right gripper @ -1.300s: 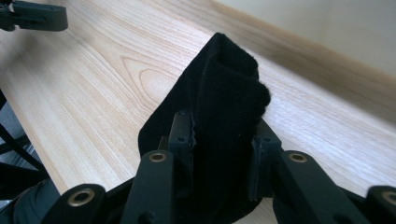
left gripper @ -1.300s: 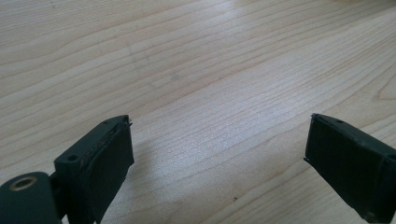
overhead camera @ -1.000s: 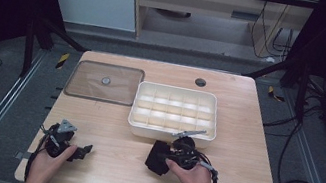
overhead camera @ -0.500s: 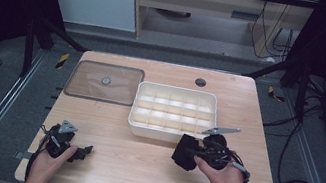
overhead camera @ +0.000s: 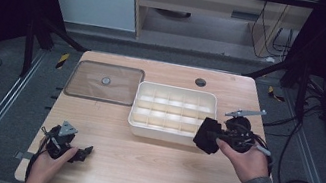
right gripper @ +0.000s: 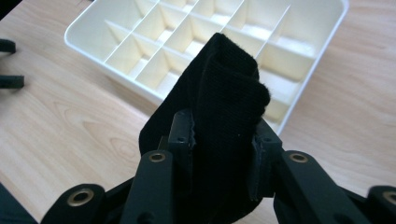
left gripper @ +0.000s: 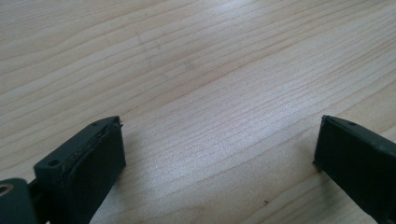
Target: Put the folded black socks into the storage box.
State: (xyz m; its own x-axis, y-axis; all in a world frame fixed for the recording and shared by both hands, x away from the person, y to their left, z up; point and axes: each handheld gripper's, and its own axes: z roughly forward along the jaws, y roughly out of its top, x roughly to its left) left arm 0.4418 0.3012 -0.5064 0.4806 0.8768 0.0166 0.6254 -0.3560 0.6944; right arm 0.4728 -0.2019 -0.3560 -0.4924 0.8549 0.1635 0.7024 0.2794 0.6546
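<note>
- Gripping a folded black knitted cloth (right gripper: pixel 219 116), the right gripper (overhead camera: pixel 209 136) has it pinched between its jaws, the bundle standing up past the tips.
- Since a second ago that gripper has carried the cloth from the near middle of the light wooden table (overhead camera: pixel 152 171) rightwards and up; it now hangs at the near right corner of the white plastic divided tray (overhead camera: pixel 172 113).
- That shift suggests the cloth is bound for one of the tray's compartments, all of which look bare; lowering and release are not yet done.
- The left gripper (overhead camera: pixel 71 147) lies low at the near left of the table, jaws wide with only bare wood between them; they have just been opening a little further.
- A clear flat lid (overhead camera: pixel 104 82) with a small knob lies left of the tray, just beside it.
</note>
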